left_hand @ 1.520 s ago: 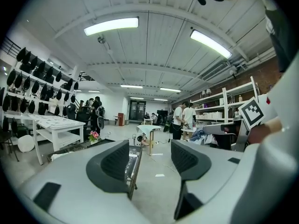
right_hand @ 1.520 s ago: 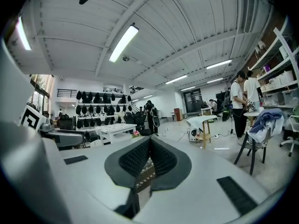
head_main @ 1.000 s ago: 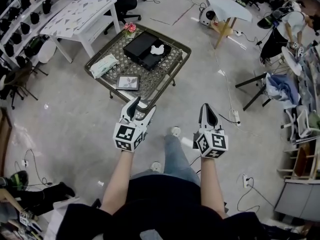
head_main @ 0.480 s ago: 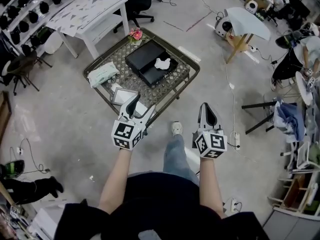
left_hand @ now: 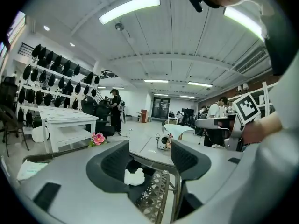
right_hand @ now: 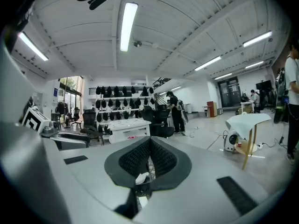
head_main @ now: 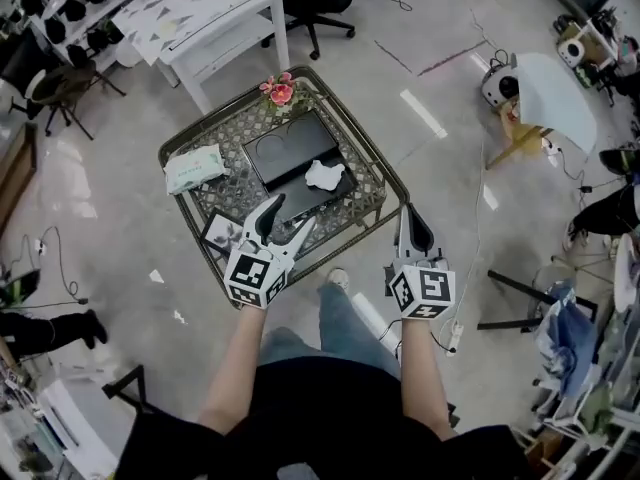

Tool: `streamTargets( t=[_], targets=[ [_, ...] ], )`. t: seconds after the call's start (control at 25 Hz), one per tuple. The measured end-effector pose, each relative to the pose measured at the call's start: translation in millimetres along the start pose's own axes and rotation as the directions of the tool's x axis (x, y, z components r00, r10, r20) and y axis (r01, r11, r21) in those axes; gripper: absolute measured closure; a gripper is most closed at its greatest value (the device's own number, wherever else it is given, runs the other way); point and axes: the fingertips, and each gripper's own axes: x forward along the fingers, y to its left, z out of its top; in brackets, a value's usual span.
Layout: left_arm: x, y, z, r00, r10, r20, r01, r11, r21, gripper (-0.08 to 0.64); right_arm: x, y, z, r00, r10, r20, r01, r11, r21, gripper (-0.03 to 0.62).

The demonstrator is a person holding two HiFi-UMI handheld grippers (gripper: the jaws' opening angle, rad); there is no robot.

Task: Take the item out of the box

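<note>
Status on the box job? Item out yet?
Done: nothing, the white item lies in the black box on the low table. In hand: nothing; left gripper is open, right gripper shut and empty, both short of the box. Left: reach in, grip the item, lift it out.

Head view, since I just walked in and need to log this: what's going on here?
A person stands at a low table with tongs in each hand. The left tongs are open and the right tongs are shut on nothing. Both hover near the table's near edge. A white item lies in the black box on the table. Neither tongs touch it, so the item has not yet been taken out.
</note>
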Motion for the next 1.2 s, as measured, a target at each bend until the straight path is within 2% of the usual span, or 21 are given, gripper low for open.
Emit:
streamTargets(
  t=[0.24, 0.48, 0.64, 0.88, 1.0, 1.08, 1.2],
  targets=[
    [48.5, 17.4, 10.9, 0.998, 0.062, -0.009, -0.062, 0.998, 0.015, 0.282, 72.8, -16.1, 1.3, 0.991, 0.122, -0.054, -0.123, 0.992, -0.015, 0.589],
    [70.8, 38.2, 9.3, 0.996, 0.087, -0.038, -0.086, 0.996, 0.014, 0.282, 113.0, 0.0, -0.1, 0.974, 0.206, -0.092, -0.208, 0.978, -0.011, 0.589],
    [83.9, 45.1, 4.9, 0.995, 0.076, -0.06, -0.076, 0.997, 0.014, 0.282, 132.9, 6.1, -0.8, 0.968, 0.227, -0.107, -0.228, 0.974, 0.0, 0.589],
    [115.5, 52.9, -11.7, 0.986, 0.034, -0.164, -0.026, 0.998, 0.05, 0.282, 155.9, 15.2, -11.7, 0.949, 0.271, -0.162, -0.274, 0.962, 0.007, 0.59],
    [137.0, 55.8, -29.5, 0.971, -0.002, -0.24, 0.021, 0.997, 0.074, 0.284, 166.6, 15.7, -25.6, 0.937, 0.288, -0.199, -0.292, 0.956, 0.009, 0.589],
    [151.5, 57.7, -46.8, 0.952, -0.027, -0.304, 0.06, 0.993, 0.098, 0.284, 174.7, 14.3, -35.6, 0.93, 0.291, -0.223, -0.296, 0.955, 0.012, 0.589],
    [168.1, 56.7, -78.9, 0.901, -0.053, -0.43, 0.134, 0.978, 0.161, 0.284, 183.9, 11.5, -48.7, 0.921, 0.295, -0.255, -0.303, 0.953, 0.011, 0.589]
  ],
)
